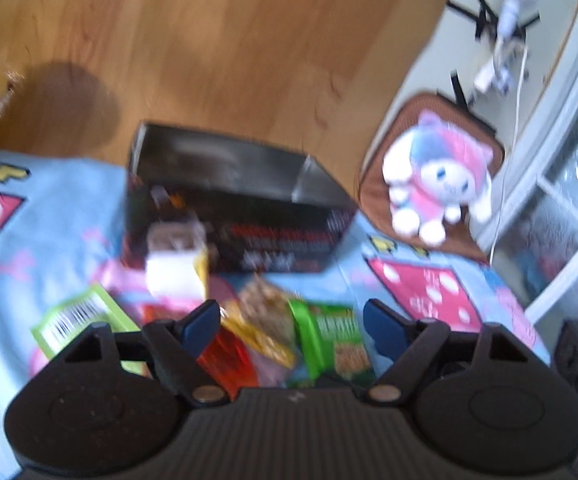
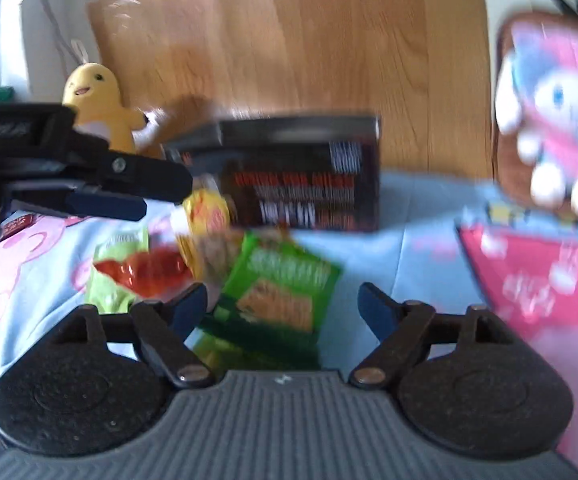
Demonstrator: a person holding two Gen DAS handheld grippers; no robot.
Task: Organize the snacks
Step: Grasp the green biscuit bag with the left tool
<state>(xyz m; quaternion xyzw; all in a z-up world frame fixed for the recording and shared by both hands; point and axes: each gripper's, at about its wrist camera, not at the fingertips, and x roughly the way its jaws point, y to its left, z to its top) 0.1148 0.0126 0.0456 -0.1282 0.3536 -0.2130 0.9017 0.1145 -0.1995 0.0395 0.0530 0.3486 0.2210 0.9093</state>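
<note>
With both the left gripper (image 1: 289, 320) and the right gripper (image 2: 281, 308) held wide and empty, the snack packets (image 2: 277, 288) are seen loose just before the black box (image 1: 229, 200), so sorting is judged barely begun.

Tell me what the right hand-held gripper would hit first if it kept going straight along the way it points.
Most likely the green snack packet: it lies between the open fingers of the right hand-held gripper, directly ahead on the blue cloth. The black box stands further back. The frame is blurred, so depth is uncertain.
</note>
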